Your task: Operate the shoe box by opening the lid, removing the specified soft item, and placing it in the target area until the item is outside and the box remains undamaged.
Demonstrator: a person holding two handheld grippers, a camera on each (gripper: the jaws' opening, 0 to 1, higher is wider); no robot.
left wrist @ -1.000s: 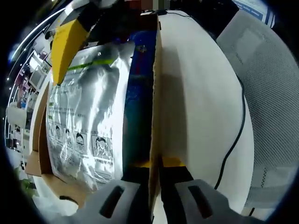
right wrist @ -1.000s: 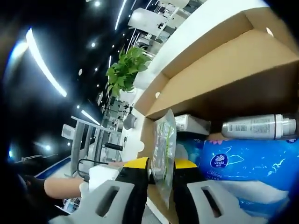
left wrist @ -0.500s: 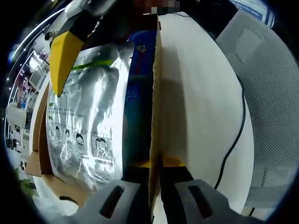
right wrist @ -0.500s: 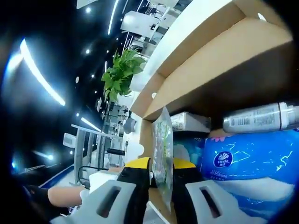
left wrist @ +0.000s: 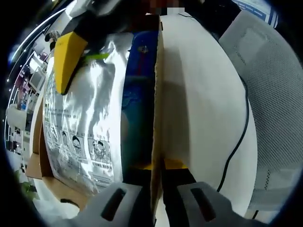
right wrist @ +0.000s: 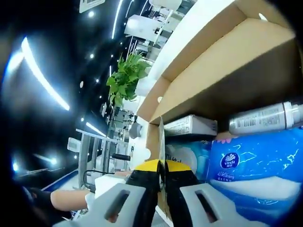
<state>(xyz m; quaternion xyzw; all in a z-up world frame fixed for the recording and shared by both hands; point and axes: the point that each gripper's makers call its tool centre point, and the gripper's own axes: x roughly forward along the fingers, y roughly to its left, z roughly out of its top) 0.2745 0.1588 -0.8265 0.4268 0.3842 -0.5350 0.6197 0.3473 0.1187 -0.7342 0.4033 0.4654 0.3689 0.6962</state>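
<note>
Left tool (left wrist: pixel 157 189) clamps the box wall's edge (left wrist: pixel 156 94); right tool (right wrist: pixel 161 189) pinches the silver pouch's edge (right wrist: pixel 161 142).

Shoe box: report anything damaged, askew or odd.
No damage shows. The shoe box lid stands open, its edge pinched by the left gripper. The silver pouch bulges, crinkled, clamped by the right gripper.

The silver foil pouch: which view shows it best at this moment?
The left gripper view. There the silver foil pouch faces the camera broadside, printed figures visible, with the right gripper's yellow pad on its top corner. The right gripper view gives just its thin edge, pinched between the right gripper's jaws.
</note>
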